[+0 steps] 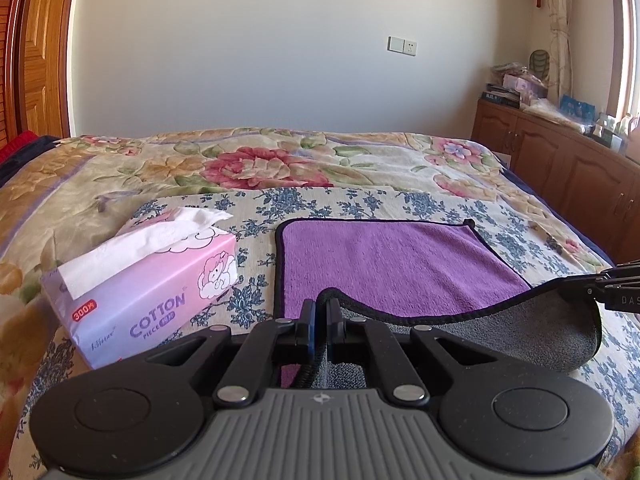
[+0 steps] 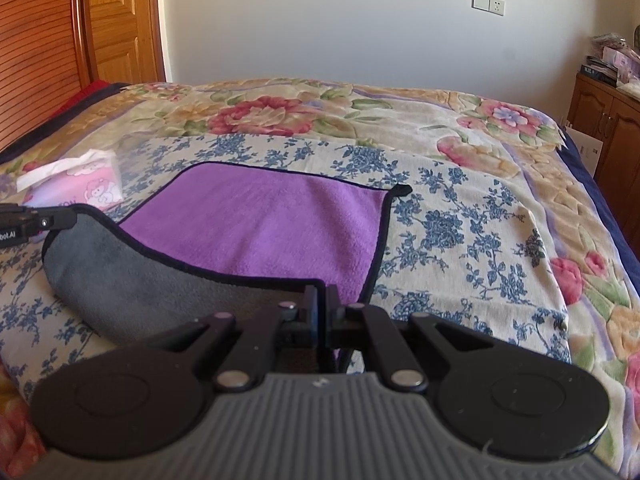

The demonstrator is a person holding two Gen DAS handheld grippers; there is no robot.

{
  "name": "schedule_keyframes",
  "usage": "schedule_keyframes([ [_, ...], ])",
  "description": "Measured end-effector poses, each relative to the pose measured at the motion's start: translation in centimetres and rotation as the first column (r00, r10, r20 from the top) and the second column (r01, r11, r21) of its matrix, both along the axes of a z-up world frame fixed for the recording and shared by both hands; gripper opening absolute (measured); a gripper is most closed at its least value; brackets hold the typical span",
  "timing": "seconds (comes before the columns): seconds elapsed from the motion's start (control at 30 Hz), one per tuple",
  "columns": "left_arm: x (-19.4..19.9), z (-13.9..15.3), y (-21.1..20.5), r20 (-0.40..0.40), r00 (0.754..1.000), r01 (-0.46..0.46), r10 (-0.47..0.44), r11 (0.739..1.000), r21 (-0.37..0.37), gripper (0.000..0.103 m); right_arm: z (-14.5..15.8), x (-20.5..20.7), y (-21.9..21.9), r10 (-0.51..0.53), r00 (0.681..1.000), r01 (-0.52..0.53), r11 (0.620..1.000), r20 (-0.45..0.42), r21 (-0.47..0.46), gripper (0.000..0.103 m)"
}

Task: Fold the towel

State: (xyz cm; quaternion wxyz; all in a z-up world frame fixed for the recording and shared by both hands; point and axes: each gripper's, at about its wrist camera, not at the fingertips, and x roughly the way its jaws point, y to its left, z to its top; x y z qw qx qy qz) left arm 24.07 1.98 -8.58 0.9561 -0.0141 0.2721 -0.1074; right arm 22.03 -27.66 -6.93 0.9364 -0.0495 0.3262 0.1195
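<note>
A purple towel [image 1: 384, 260] with a grey underside and black trim lies on the blue-flowered cloth on the bed; it also shows in the right wrist view [image 2: 272, 224]. My left gripper [image 1: 321, 308] is shut on the towel's near left corner, lifted slightly. My right gripper [image 2: 321, 300] is shut on the near right corner. The near edge is raised and curled over, so the grey underside [image 2: 132, 280] faces up between both grippers. The right gripper shows in the left wrist view [image 1: 612, 284], the left gripper in the right wrist view [image 2: 36, 220].
A pink tissue box [image 1: 148, 280] stands left of the towel, also visible in the right wrist view [image 2: 80, 188]. A floral quilt [image 1: 260, 164] covers the bed. A wooden cabinet [image 1: 560, 160] with clutter stands at right, wooden doors [image 2: 116, 20] at left.
</note>
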Motion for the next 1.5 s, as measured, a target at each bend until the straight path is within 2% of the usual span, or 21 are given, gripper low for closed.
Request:
schedule_keyframes([
  [0.93, 3.7, 0.4, -0.4, 0.038, 0.999, -0.006, 0.006, 1.000, -0.003, 0.006, -0.1, 3.6, 0.0, 0.024, 0.995, -0.018, 0.998, 0.094, -0.058, 0.004],
  [1.5, 6.3, 0.3, -2.2, 0.064, 0.998, 0.019, -0.022, 0.999, 0.042, 0.006, -0.6, 5.4, 0.3, 0.033, 0.991, -0.021, 0.995, 0.132, -0.093, 0.004],
])
